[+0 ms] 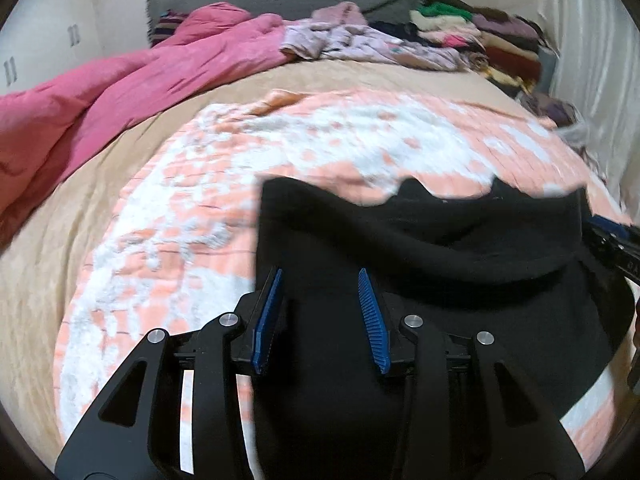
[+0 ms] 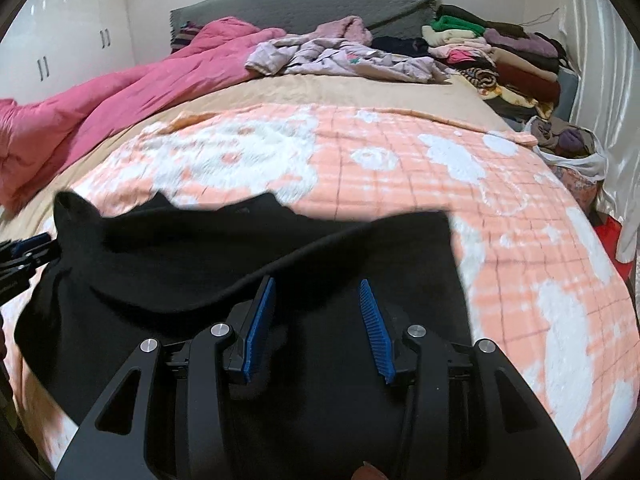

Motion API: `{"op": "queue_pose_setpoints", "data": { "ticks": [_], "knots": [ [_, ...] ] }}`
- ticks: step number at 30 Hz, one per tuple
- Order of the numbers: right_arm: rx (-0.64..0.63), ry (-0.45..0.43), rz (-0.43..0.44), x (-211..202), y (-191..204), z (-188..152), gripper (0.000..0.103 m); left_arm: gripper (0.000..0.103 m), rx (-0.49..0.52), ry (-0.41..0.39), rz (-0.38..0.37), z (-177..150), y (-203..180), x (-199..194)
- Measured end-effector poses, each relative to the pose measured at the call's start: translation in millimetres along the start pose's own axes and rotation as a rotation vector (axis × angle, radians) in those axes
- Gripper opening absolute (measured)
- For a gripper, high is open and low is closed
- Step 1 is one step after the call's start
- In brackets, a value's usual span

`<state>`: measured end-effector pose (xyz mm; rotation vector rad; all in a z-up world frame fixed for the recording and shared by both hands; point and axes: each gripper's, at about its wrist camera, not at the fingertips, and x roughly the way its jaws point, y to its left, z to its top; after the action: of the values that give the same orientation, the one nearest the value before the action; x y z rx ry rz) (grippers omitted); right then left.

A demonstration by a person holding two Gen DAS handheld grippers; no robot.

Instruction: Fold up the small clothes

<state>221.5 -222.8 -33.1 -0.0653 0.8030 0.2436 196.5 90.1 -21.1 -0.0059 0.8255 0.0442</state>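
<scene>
Your left gripper [image 1: 320,312] has its jaws wide apart, and nothing is between the blue pads [image 1: 374,320]. It hangs over the black garment [image 1: 440,240], near the garment's left border. Your right gripper [image 2: 316,324] is the same: jaws wide, holding nothing, above the right part of the garment [image 2: 240,264].

The garment lies on the peach-and-white blanket [image 1: 180,216] at the near edge of the bed [image 2: 360,84]. One layer of it is folded over the other, and you can see the fold as a dark ridge that runs across the cloth in front of both grippers. The far border of the garment is uneven, with small points that stand up. In the right wrist view, your left gripper [image 2: 24,256] shows at the left side, just beside the garment's left end; whether it touches the cloth there I cannot tell. In the left wrist view, your right gripper [image 1: 612,240] shows at the right side, also just beside the cloth.

A pink quilt [image 1: 120,88] lies along the left edge of the bed. At the far edge, crumpled lilac clothes [image 2: 340,58] lie before the grey headboard [image 2: 300,4]. In the far right corner there is a pile of folded clothes [image 2: 500,56]. A white bag [image 2: 568,148] with clothes stands at the right edge.
</scene>
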Motion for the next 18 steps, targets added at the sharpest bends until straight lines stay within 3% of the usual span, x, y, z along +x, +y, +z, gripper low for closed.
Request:
{"op": "queue_pose_setpoints", "data": {
  "ticks": [9,18],
  "knots": [
    [0.056,-0.059,-0.062,-11,-23,10,0.054,0.035,-0.15,0.019,-0.019,-10,51,-3],
    [0.153,0.016,-0.094,3,-61,-2,0.056,0.035,-0.219,0.076,-0.133,-23,51,7]
  ]
}}
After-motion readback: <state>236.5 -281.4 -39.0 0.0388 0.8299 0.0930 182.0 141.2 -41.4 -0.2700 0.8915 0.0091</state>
